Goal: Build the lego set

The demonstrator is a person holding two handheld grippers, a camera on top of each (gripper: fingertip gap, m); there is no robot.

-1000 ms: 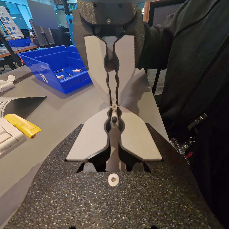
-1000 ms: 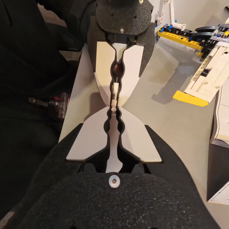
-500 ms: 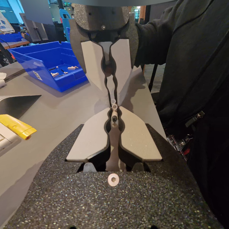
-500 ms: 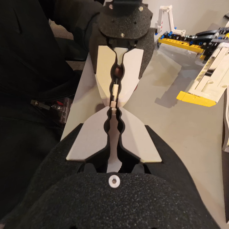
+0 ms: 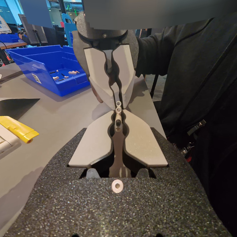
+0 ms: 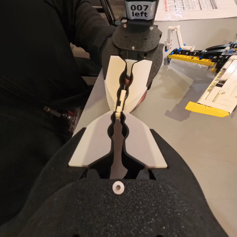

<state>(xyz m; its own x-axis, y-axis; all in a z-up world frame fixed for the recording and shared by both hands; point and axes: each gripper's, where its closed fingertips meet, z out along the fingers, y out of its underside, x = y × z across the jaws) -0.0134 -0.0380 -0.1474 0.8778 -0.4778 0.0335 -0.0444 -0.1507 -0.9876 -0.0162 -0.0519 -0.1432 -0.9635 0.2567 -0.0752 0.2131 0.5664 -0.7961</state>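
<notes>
1. Your surface (image 5: 53, 119) is grey and carries everything.
2. A blue bin (image 5: 42, 66) of small parts sits far left.
3. A white and yellow brick model (image 6: 210, 97) lies beside your claws.
4. Your left claw (image 5: 118, 112) is nearly closed, pinching a white connector piece (image 5: 118, 120).
5. Your right claw (image 6: 118, 113), tip to tip with it, grips a small white bush (image 6: 117, 114).

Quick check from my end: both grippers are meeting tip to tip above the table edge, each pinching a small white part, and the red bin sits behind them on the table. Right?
One slip: the bin is blue, not red, as the left wrist view shows. The rest stands: the left gripper and right gripper meet tip to tip above the table edge, each pinching a small white part.
</notes>
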